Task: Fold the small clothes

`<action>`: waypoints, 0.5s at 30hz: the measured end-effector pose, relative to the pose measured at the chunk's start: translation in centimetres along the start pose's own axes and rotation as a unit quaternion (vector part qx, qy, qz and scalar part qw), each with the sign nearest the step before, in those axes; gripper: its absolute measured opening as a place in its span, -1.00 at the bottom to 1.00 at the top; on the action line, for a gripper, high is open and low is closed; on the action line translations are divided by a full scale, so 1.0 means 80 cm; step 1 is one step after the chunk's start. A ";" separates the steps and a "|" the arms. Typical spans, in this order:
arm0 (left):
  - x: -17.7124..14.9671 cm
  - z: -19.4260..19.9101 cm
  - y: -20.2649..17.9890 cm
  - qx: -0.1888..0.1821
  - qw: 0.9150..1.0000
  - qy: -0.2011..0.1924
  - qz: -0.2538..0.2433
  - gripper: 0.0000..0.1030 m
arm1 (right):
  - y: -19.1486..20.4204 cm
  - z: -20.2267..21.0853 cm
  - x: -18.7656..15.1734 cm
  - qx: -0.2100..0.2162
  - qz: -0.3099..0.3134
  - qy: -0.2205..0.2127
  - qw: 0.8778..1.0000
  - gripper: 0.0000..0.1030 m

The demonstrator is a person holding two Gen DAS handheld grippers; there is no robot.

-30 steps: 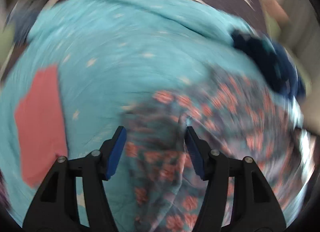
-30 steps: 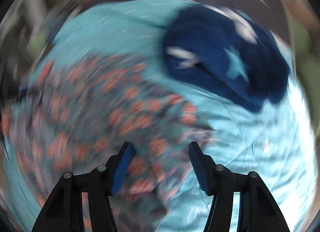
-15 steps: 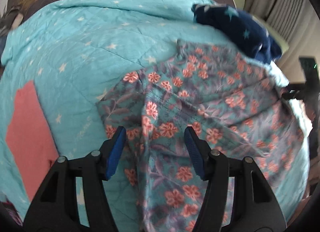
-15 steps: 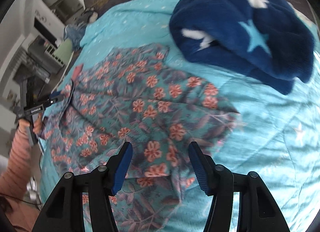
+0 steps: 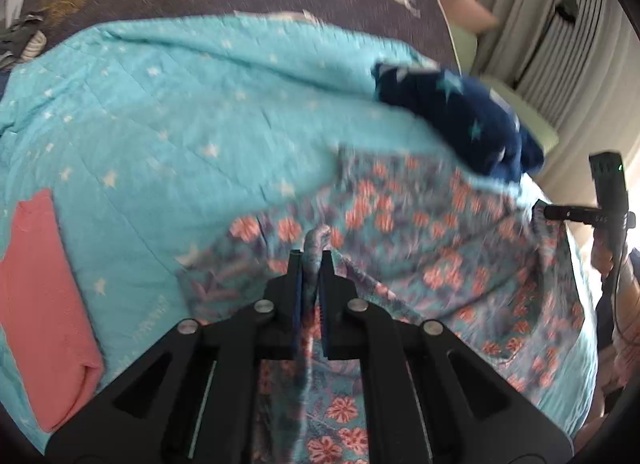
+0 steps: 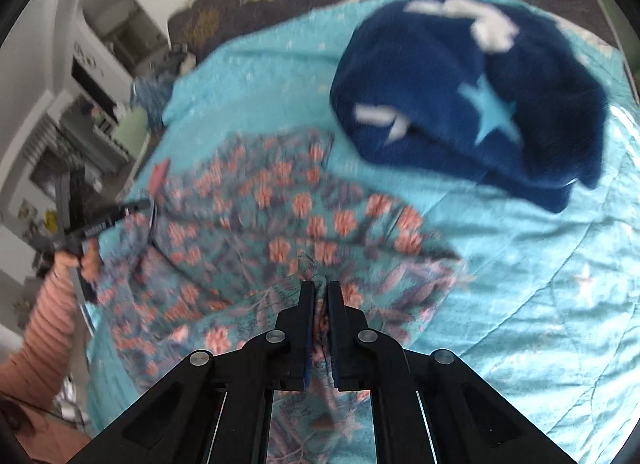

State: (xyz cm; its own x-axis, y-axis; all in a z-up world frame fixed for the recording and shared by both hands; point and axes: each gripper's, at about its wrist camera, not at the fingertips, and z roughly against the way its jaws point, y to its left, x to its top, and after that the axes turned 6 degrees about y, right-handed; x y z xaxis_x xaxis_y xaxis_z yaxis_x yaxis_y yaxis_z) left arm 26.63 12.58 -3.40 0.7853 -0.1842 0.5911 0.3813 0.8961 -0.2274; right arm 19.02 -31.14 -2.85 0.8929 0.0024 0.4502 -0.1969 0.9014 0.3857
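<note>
on one teal quilt (image 5: 168,112), two tongs (image 5: 311,260) (image 6: 321,288) each pinching one floral garment (image 5: 440,264)

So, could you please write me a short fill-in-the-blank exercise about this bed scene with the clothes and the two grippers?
1. Both grippers pinch the teal garment printed with coral ____.
2. The left gripper and the right gripper are both ____ on fabric.
3. The dark blue fleece garment bears light ____ shapes.
4. The folded plain garment on the turquoise quilt is coloured ____.

Missing words: flowers; shut; star; coral pink

floral garment (image 5: 420,264) on quilt (image 5: 180,124), starred fleece (image 5: 460,116) behind it
</note>
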 end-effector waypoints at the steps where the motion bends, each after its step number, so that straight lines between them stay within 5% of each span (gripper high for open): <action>1: 0.005 0.006 0.002 0.004 1.000 -0.012 0.006 -0.85 | -0.004 0.007 0.003 0.003 -0.011 -0.016 1.000 -0.91; 6: 0.039 0.026 0.043 0.067 0.991 -0.072 0.086 -0.85 | -0.030 0.037 0.029 -0.005 -0.078 -0.099 0.992 -0.94; 9: 0.053 0.001 0.071 0.099 0.987 -0.066 0.109 -0.86 | -0.057 0.033 0.048 -0.004 -0.124 -0.120 0.985 -0.94; 13: 0.040 -0.044 0.092 0.060 0.988 -0.008 0.144 -0.85 | -0.081 -0.014 0.050 0.012 -0.156 -0.056 0.986 -0.87; 15: 0.027 -0.053 0.085 0.044 0.990 0.012 0.134 -0.66 | -0.076 -0.028 0.039 0.018 -0.147 -0.030 0.989 -0.80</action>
State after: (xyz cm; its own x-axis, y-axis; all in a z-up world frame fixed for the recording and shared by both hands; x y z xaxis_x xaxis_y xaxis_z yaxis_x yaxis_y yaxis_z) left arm 32.98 16.58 -6.96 0.8645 0.0568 0.4994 0.1136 0.9458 -0.3041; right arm 23.91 -35.65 -5.63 0.8886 -0.2835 0.3606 0.0517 0.8430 0.5354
